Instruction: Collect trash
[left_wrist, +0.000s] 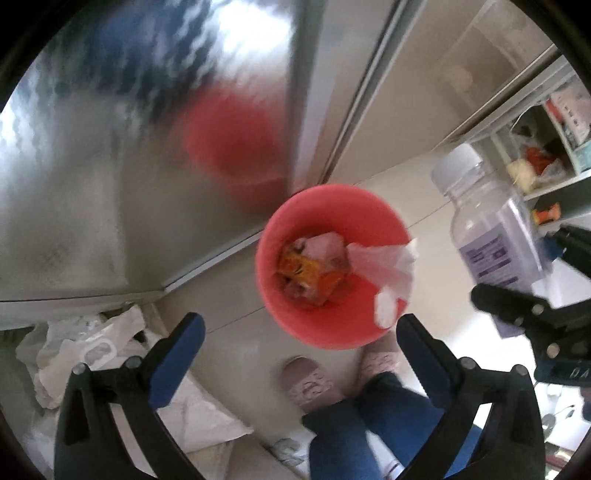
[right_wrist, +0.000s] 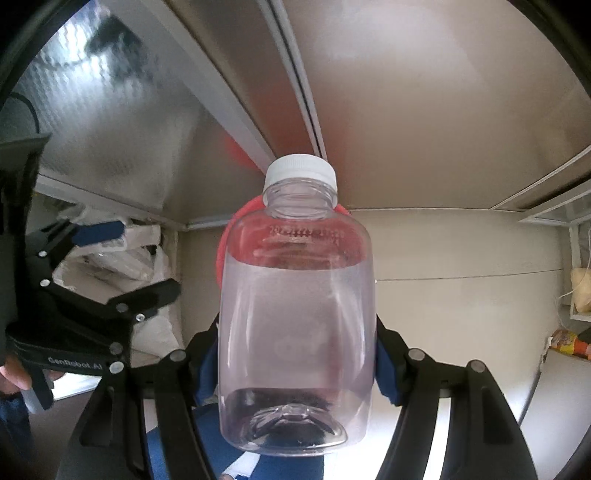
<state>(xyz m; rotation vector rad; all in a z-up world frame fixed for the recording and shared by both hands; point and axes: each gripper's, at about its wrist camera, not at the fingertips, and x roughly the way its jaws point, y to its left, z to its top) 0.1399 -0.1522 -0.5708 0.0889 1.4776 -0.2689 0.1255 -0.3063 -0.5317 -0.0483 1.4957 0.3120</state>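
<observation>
Clenched between the pads of the right tool (right_wrist: 295, 354), a clear bottle (right_wrist: 295, 314) with a white cap points away from it. Beyond the released, empty left tool (left_wrist: 301, 332) stands a red bin (left_wrist: 288, 225) holding wrappers, a white tissue (left_wrist: 391, 280) draped over its rim.

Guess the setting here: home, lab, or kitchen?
Likely a home, a room corner: slippered feet on pale floor, a small red bin by a sliding metal-framed door, and cluttered white shelves.
</observation>
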